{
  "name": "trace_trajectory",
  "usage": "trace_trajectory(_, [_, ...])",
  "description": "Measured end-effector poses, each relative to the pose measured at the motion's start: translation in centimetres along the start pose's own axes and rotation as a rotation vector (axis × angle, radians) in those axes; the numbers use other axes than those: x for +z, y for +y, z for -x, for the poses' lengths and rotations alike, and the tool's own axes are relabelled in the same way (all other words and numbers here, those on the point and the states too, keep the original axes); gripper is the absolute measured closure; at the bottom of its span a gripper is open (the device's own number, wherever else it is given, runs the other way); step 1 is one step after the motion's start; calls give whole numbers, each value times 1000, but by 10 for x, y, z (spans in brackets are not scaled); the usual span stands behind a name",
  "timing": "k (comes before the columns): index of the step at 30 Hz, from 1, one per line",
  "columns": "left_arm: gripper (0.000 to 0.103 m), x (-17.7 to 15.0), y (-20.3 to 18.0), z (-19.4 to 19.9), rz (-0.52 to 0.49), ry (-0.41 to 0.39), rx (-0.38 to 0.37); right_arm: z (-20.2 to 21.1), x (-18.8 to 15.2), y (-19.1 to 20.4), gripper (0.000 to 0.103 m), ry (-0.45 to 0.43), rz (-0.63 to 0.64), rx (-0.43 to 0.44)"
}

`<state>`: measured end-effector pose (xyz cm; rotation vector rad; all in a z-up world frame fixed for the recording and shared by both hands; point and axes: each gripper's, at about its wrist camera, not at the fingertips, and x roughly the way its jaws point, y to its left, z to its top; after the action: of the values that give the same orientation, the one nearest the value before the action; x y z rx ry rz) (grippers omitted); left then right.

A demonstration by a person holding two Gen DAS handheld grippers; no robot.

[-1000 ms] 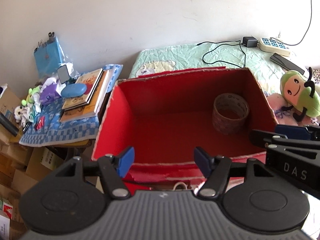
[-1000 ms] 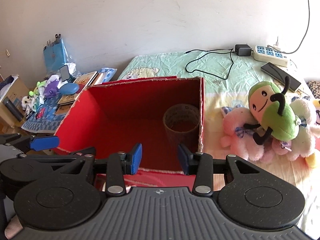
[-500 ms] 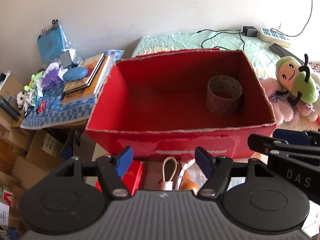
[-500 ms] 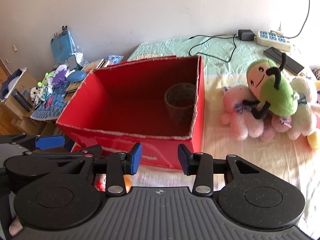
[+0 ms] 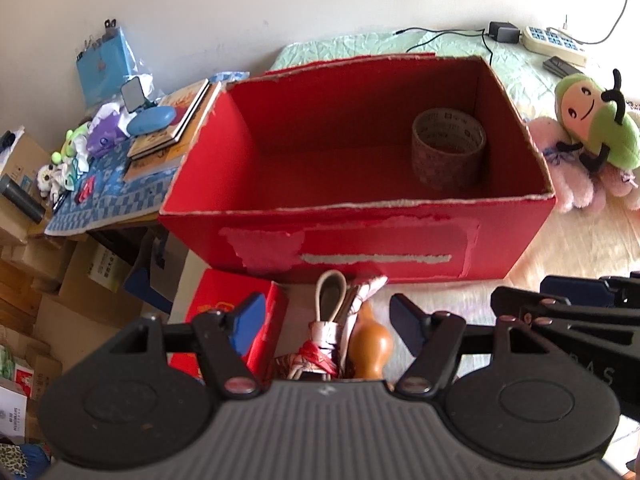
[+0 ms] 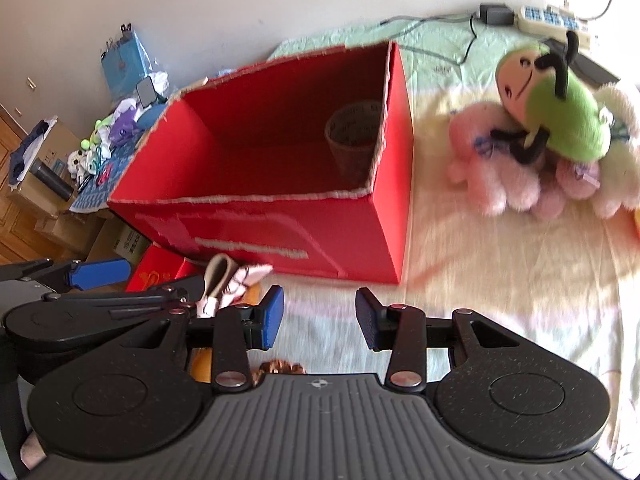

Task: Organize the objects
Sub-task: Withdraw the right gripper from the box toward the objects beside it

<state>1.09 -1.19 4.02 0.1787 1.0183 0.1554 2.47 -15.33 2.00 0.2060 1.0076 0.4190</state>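
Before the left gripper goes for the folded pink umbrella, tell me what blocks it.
Nothing visible does. The open left gripper hangs just above the folded pink umbrella, which lies in front of the red cardboard box between a small red carton and an orange gourd-shaped object, both close alongside.
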Motion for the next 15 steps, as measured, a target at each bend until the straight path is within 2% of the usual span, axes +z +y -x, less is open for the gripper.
trace_trajectory(8, [31, -7, -3, -6, -11, 30, -8, -8, -9, -7, 60, 68, -37, 40])
trace_trajectory(15, [27, -18, 6, -8, 0, 56, -64, -15, -14, -16, 60, 130, -81, 91])
